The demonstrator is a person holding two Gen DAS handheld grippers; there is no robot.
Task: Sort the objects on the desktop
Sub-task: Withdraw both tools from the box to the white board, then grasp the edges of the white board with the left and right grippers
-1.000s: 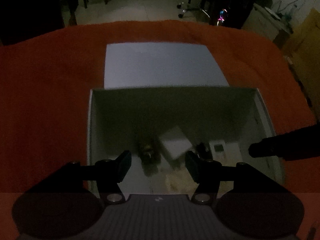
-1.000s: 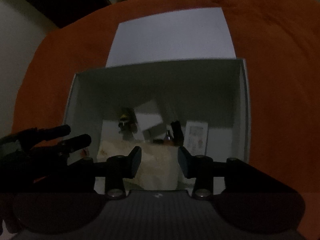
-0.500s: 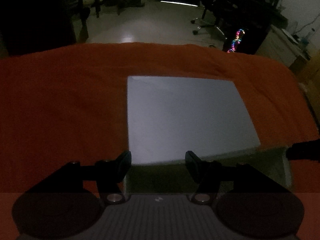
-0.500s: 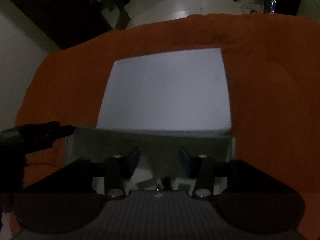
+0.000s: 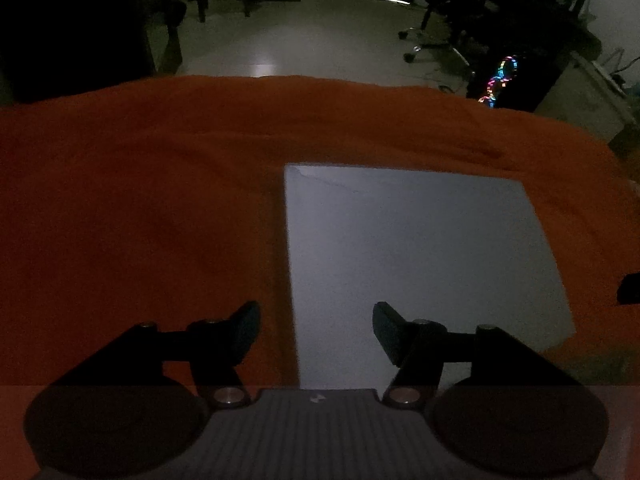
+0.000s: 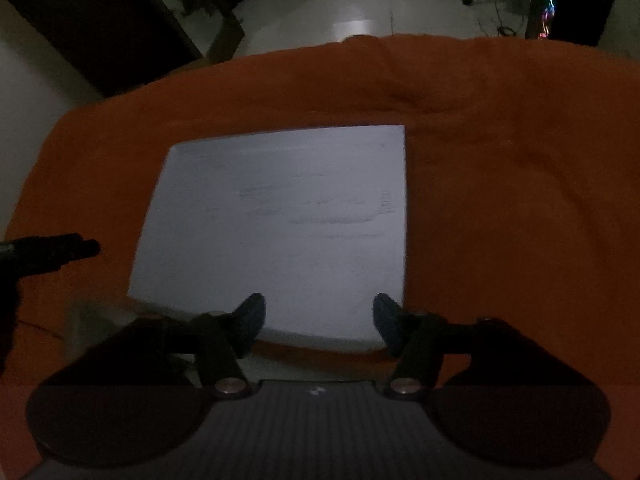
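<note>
Over the orange cloth-covered table (image 5: 140, 208), both the left gripper (image 5: 316, 316) and the right gripper (image 6: 318, 312) are held level with fingers spread wide and empty, flanking the near edge of the flat pale-grey rectangular box lid (image 6: 280, 224) lying before them.

The left claw (image 5: 316, 314) is held level and pointing forward, its two dark fingers spread wide with nothing between them. The right claw (image 6: 319, 312) sits in much the same pose, fingers equally far apart and empty. In the right wrist view the left claw shows at the left edge as dark fingers reaching in; in the left wrist view a dark tip of the right claw pokes in at the right edge
</note>
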